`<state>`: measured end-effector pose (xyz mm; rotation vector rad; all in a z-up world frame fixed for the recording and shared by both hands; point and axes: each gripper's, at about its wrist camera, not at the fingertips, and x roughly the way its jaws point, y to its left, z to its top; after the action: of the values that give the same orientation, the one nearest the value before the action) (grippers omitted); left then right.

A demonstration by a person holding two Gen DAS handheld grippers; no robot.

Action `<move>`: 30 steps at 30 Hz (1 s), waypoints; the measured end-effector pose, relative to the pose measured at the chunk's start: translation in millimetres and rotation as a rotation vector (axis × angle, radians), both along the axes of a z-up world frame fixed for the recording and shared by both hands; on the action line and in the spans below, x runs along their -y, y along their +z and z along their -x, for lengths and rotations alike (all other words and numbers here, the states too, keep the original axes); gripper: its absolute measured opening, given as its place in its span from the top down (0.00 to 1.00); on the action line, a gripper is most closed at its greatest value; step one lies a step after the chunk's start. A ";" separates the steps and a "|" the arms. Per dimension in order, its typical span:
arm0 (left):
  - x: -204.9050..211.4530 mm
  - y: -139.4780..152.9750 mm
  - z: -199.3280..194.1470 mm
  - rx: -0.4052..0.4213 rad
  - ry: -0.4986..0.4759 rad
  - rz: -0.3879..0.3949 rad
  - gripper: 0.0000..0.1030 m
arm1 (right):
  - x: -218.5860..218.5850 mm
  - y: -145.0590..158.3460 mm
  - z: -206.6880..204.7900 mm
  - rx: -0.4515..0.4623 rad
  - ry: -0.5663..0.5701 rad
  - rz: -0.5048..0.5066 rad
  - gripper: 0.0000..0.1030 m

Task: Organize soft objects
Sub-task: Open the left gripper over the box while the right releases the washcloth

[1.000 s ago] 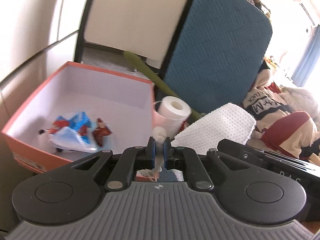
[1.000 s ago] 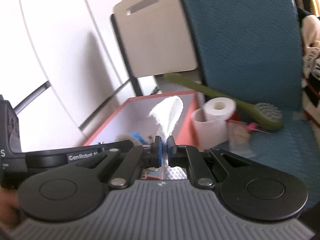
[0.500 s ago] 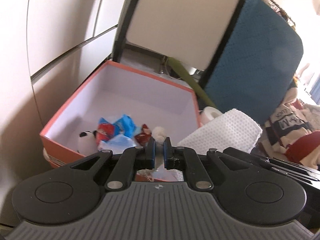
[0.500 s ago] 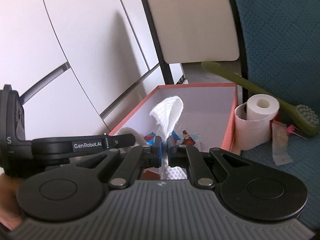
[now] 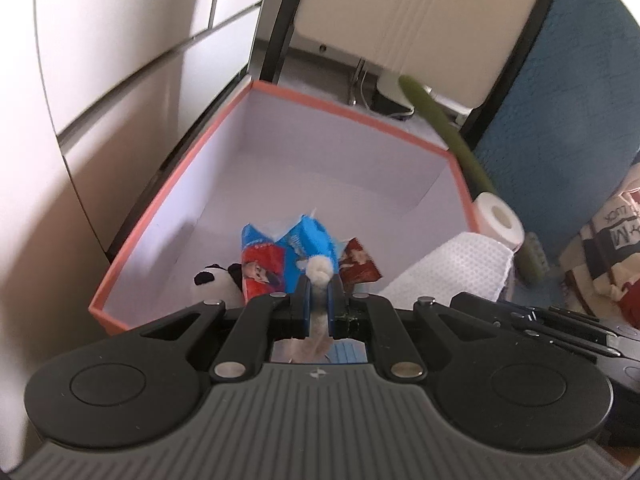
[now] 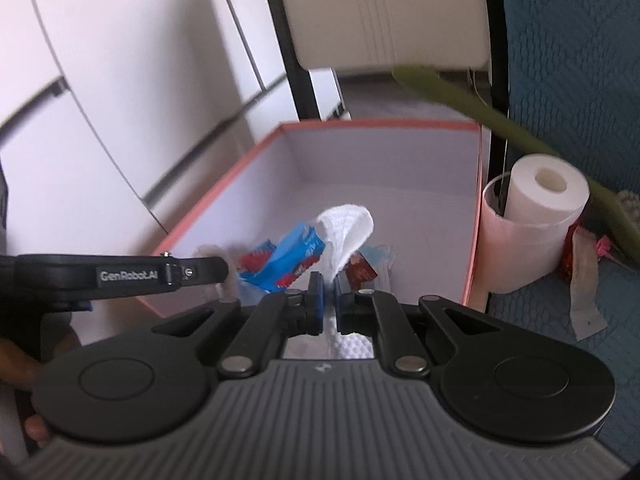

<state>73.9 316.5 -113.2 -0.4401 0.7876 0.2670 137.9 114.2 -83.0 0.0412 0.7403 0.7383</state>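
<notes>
Both grippers hold one white cloth point(image 5: 452, 268) over the near edge of an open box point(image 5: 348, 110) with an orange rim and white inside walls.

The left gripper point(image 5: 318, 300) has its fingers clenched on a small bunched corner of the cloth, and a white tuft of it stands up just above the fingertips. In the left wrist view the rest of the cloth hangs to the right of this gripper, outside the right wall of the box.

The right gripper point(image 6: 326, 296) also has its fingers clenched on the cloth point(image 6: 346, 232). A folded loop of it rises above the fingertips, and more cloth shows below, between the finger arms.

Inside the box, near its front wall, lie a blue and red packet point(image 5: 280, 256), a small panda toy point(image 5: 216, 284) to the left of the packet, and a dark red packet point(image 5: 358, 266) to the right of it. The far half of the box floor is bare.

A roll of toilet paper point(image 6: 540, 196) stands just beside the right wall of the box, outside it. A long green brush handle point(image 6: 480, 112) crosses above the roll and the far right corner of the box. Behind the box stands a beige chair back point(image 5: 420, 20), and to the right of it is a blue cushion point(image 5: 560, 100).
</notes>
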 end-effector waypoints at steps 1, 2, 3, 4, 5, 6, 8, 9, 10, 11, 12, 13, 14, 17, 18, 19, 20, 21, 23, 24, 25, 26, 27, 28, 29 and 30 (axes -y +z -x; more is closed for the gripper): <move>-3.7 -4.5 -3.6 -0.012 0.001 0.004 0.91 | -4.0 -4.4 -4.3 -0.012 -0.005 0.012 0.91; -7.1 -8.3 -7.7 -0.019 0.000 0.006 0.91 | -7.8 -8.8 -8.7 -0.024 -0.008 0.022 0.91; -10.3 -12.2 -10.5 -0.028 -0.002 0.007 0.91 | -11.5 -13.2 -12.8 -0.035 -0.010 0.032 0.91; -13.2 -15.7 -13.0 -0.034 -0.002 0.008 0.91 | -15.1 -17.1 -16.6 -0.045 -0.011 0.041 0.91; -16.3 -19.2 -15.7 -0.042 -0.001 0.010 0.91 | -18.9 -21.6 -20.6 -0.056 -0.013 0.051 0.90; -18.9 -21.5 -17.9 -0.046 0.000 0.014 0.91 | -22.5 -24.7 -24.4 -0.065 -0.015 0.058 0.90; -23.0 -25.4 -22.9 -0.051 -0.002 0.012 0.91 | -28.9 -31.8 -31.3 -0.082 -0.014 0.069 0.90; -24.9 -26.6 -24.8 -0.053 -0.003 0.012 0.91 | -32.2 -35.3 -34.4 -0.089 -0.013 0.077 0.90; -26.3 -27.2 -26.3 -0.052 -0.005 0.013 0.91 | -35.3 -37.8 -36.7 -0.094 -0.012 0.082 0.90; -27.0 -27.2 -27.6 -0.052 -0.009 0.012 0.91 | -38.4 -40.4 -39.3 -0.098 -0.009 0.086 0.89; -27.2 -27.2 -28.8 -0.052 -0.011 0.011 0.91 | -40.9 -42.5 -41.7 -0.102 -0.011 0.088 0.89; -26.8 -26.7 -27.3 -0.051 -0.013 0.010 0.91 | -42.8 -43.6 -43.8 -0.105 -0.014 0.089 0.89; -27.2 -26.1 -27.3 -0.050 -0.016 0.009 0.91 | -44.8 -44.9 -45.6 -0.108 -0.015 0.089 0.89; -27.3 -23.0 -24.7 -0.040 -0.019 0.011 0.90 | -46.6 -44.5 -46.7 -0.106 -0.018 0.086 0.89; -27.5 -21.4 -23.7 -0.041 -0.017 0.015 0.90 | -47.2 -43.4 -47.0 -0.103 -0.018 0.087 0.88; -27.3 -19.0 -22.5 -0.041 -0.016 0.018 0.90 | -47.1 -42.3 -47.1 -0.100 -0.019 0.087 0.88; -25.9 -17.2 -20.3 -0.039 -0.016 0.014 0.85 | -46.9 -41.1 -46.2 -0.097 -0.019 0.084 0.88; -24.1 -14.6 -18.0 -0.035 -0.017 0.006 0.81 | -45.4 -39.3 -45.0 -0.095 -0.017 0.077 0.88; -21.0 -8.6 -12.4 -0.022 -0.012 -0.006 0.60 | -40.8 -34.8 -42.1 -0.089 -0.014 0.058 0.87; -19.1 -4.9 -9.0 -0.014 -0.009 -0.011 0.57 | -38.9 -33.0 -40.9 -0.087 -0.016 0.058 0.84; -16.7 -0.8 -5.3 -0.006 -0.006 -0.017 0.56 | -36.6 -30.9 -39.0 -0.084 -0.018 0.057 0.78; -14.9 2.8 -2.1 -0.001 -0.005 -0.021 0.56 | -35.4 -29.1 -38.1 -0.084 -0.017 0.053 0.60; -12.8 6.5 1.1 0.004 -0.004 -0.024 0.56 | -32.5 -27.0 -36.8 -0.087 -0.015 0.044 0.43; -10.5 10.3 4.8 0.010 0.000 -0.027 0.56 | -29.7 -25.0 -35.6 -0.091 -0.014 0.037 0.38; -8.0 13.9 8.6 0.019 0.001 -0.031 0.56 | -26.4 -22.7 -33.9 -0.093 -0.012 0.028 0.35; -5.7 17.0 11.6 0.026 0.002 -0.034 0.56 | -23.5 -20.0 -31.9 -0.090 -0.014 0.018 0.36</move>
<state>62.3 322.2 -96.2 -0.4113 0.7565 0.2758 169.7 137.7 -103.0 0.0633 0.8321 0.7199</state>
